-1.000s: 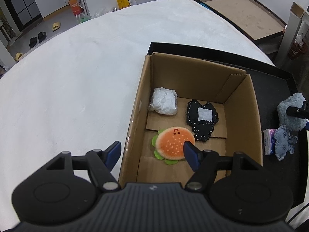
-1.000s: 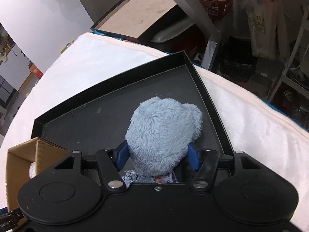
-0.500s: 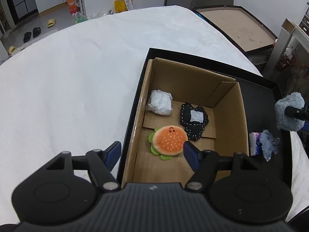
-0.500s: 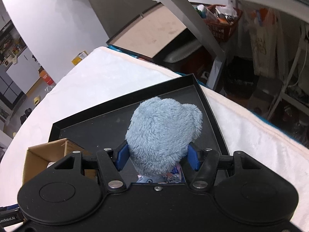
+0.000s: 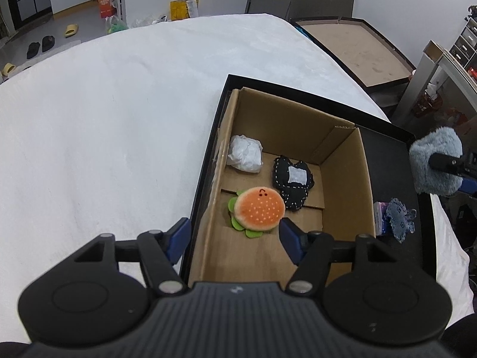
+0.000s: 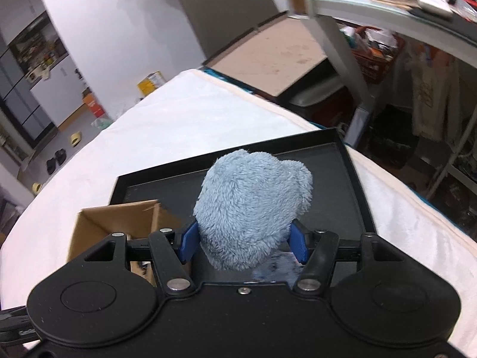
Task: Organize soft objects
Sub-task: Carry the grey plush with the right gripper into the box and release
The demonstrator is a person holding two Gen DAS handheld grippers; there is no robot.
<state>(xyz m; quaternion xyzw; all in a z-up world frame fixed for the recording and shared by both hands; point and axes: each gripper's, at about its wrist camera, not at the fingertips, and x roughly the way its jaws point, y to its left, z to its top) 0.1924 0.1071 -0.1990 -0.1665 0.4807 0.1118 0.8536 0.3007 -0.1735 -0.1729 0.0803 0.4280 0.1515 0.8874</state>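
A: What is the right gripper (image 6: 243, 243) doing?

B: Its two blue fingers (image 6: 188, 241) are clamped on a fluffy blue plush toy (image 6: 253, 211), one on each side. In the right wrist view the toy fills the middle of the frame, held above the black tray (image 6: 354, 179).

A: Can you see that toy from the other camera?

B: Yes, at the right edge of the left wrist view the plush toy (image 5: 435, 164) hangs in the air over the tray's (image 5: 387, 143) right part, with a black finger pressed into it.

A: And the left gripper (image 5: 234, 238)?

B: Its fingers are spread wide with nothing between them. It hovers at the lower middle of the frame, over the near end of the cardboard box (image 5: 345, 185).

A: What lies in the box?

B: Three things on its floor. A burger plush (image 5: 258, 208) lies nearest the camera, a black stitched pouch with a white patch (image 5: 293, 179) is just behind it to the right, and a crumpled white bundle (image 5: 246, 158) sits in the far left corner.

A: Anything outside the box?

B: On the tray, just right of the box wall, a small grey-blue fabric toy (image 5: 399, 217) leans against a little pastel packet (image 5: 380, 217). The tray rests on a white cloth-covered table (image 5: 104, 134), which fills the left half of that frame.
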